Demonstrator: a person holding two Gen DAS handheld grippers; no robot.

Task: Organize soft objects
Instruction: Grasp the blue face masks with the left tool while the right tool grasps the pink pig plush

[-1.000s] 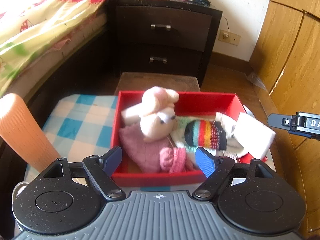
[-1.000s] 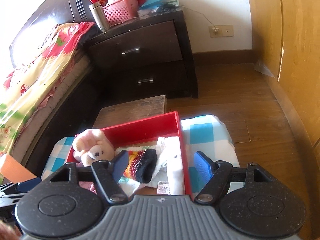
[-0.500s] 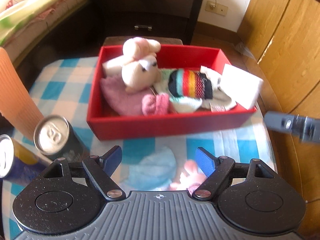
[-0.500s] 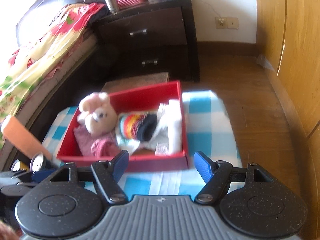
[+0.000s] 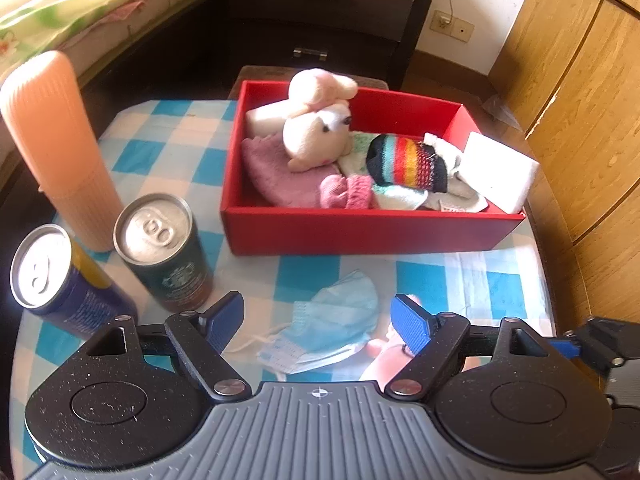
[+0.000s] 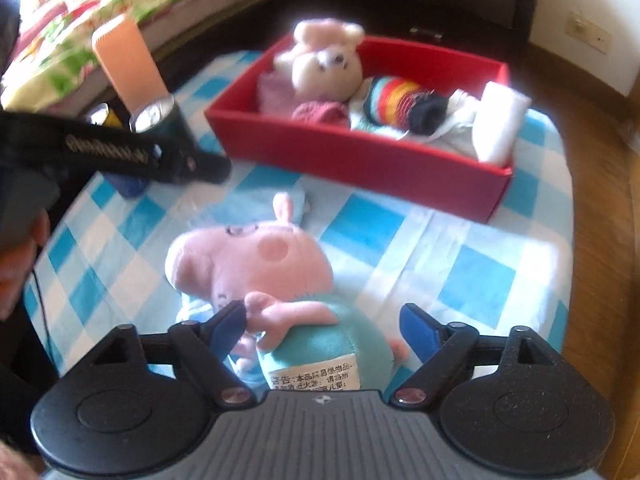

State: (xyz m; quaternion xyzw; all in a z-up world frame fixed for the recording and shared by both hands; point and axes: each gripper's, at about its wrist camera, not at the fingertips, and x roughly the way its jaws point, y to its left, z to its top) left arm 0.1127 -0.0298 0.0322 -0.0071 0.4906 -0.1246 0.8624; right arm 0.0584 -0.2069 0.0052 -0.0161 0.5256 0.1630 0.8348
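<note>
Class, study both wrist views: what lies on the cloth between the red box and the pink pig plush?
In the right wrist view, only bare checked cloth separates the red box from the pink pig plush.

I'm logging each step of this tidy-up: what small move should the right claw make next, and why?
Probably close the right claw on the pig plush. Its open fingers already straddle the toy's teal body, which lies on the checked cloth outside the red box, where the other soft things sit. The view is blurred, so whether the pads touch is unclear.
</note>
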